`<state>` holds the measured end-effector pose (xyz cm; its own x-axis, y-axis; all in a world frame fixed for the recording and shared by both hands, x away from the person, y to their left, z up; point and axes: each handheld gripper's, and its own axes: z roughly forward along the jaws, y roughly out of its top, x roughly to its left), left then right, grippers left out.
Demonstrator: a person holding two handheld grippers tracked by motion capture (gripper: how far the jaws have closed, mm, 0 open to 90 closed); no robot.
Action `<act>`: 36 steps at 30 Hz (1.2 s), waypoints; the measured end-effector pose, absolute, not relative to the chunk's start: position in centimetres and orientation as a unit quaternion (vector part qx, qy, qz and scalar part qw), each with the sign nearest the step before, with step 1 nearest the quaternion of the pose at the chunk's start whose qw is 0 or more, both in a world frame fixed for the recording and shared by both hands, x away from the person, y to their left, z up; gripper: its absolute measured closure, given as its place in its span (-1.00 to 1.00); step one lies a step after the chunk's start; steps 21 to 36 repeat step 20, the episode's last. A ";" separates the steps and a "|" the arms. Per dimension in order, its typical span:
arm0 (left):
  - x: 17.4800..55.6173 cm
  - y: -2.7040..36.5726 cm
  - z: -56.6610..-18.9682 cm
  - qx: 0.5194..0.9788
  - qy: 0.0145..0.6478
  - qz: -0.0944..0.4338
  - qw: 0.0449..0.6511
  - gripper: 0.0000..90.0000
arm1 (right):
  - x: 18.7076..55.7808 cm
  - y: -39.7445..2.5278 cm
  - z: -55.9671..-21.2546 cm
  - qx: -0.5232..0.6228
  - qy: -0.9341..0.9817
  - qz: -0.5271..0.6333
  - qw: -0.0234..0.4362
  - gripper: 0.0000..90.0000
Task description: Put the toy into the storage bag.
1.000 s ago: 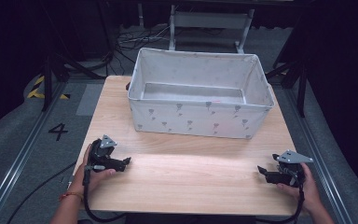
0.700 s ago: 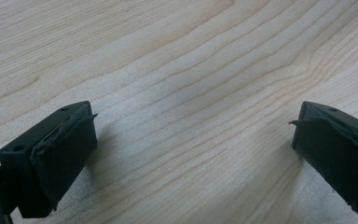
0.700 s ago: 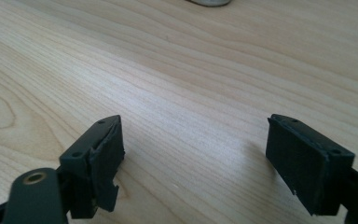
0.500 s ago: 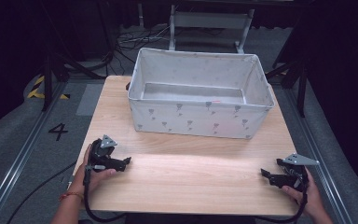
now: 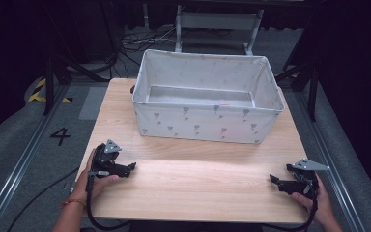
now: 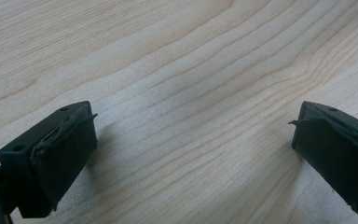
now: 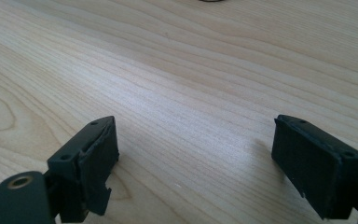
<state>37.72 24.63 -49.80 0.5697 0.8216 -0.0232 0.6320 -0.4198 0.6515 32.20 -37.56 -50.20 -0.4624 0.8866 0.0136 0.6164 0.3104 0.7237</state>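
Wood table [image 5: 193, 188] w/ grey fabric bin [image 5: 205, 123] at far edge. Left gripper [image 5: 131, 167] & right gripper [image 5: 272, 179] rest near front corners, well apart from bin, jaws spread, nothing between.

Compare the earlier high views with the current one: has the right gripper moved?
Yes. The right gripper has slid toward the person's near table edge and slightly outward, farther from the fabric bin, which stayed put.

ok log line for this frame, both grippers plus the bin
left gripper: open, on table | right gripper: open, on table | fabric bin: far side, untouched
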 end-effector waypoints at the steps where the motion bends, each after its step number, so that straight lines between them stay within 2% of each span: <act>1: 37.7 24.6 -49.8 0.829 0.438 0.153 0.313 -1.00 | 32.2 -37.6 -50.2 0.479 0.785 0.340 0.199 -0.67; 36: 37.8 24.4 -49.8 0.827 0.442 0.152 0.312 -1.00 | 32.2 -37.5 -50.2 0.479 0.785 0.340 0.199 -0.67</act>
